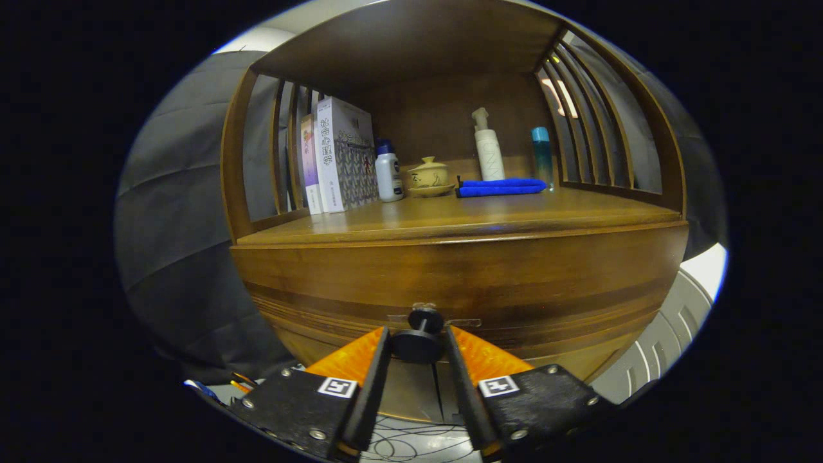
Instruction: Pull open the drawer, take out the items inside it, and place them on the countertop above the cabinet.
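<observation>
Flanking the drawer's black knob (418,339), the two orange fingers (352,355) of the gripper (416,350) are standing slightly apart with the knob's round head lodged between them; we are reading the jaws as nearly closed around it, with each inner face appearing to meet a side of the head, though we cannot tell for certain that both are pressing.

Gripper view: we are looking forward along the fingers at a wooden cabinet; the drawer (463,296) is sitting just below the countertop (450,222) and is looking fully closed, its front flush with the carcass, so the items inside are hidden from us; beyond the fingers, at the back of the countertop, books (337,157), a white bottle with a blue cap (388,172), a small lidded pot on a saucer (429,176), a pump bottle (488,148), a folded blue cloth (501,187) and a teal bottle (541,154) are standing in a row; the front strip of the countertop is lying bare.

Handling, as we are judging it: the drawer is solid wood and likely stiff to start moving; the knob is small, hard and smooth, so it may be slipping out unless we are gripping behind its head, on the narrower stem, and pulling straight back; we are taking the task to be at its opening step.
</observation>
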Tool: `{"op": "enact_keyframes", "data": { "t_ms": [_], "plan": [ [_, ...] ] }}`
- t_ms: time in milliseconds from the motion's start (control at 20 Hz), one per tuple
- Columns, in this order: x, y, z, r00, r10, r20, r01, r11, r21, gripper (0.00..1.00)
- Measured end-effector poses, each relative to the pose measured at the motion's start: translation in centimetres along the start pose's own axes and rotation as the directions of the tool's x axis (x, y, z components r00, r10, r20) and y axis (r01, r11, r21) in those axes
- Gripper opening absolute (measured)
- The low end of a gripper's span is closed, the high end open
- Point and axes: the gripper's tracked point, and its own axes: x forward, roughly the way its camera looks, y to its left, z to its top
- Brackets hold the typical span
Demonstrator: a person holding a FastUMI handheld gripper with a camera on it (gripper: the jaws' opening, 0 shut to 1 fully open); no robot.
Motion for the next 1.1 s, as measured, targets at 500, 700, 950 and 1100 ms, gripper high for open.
{"op": "enact_keyframes", "data": {
  "t_ms": [500, 700, 950, 1100],
  "plan": [
    [-2.5, 0.4, -0.7, 1.000, -0.026, -0.010, 0.025, 0.999, -0.041, 0.36],
    [-4.6, 0.8, -1.2, 1.000, -0.026, -0.012, 0.026, 0.999, -0.023, 0.35],
    [-7.1, 1.4, -2.0, 1.000, -0.029, -0.008, 0.029, 0.998, -0.051, 0.36],
    [-8.7, 1.7, -2.4, 1.000, -0.027, -0.009, 0.027, 0.998, -0.049, 0.35]
  ]
}}
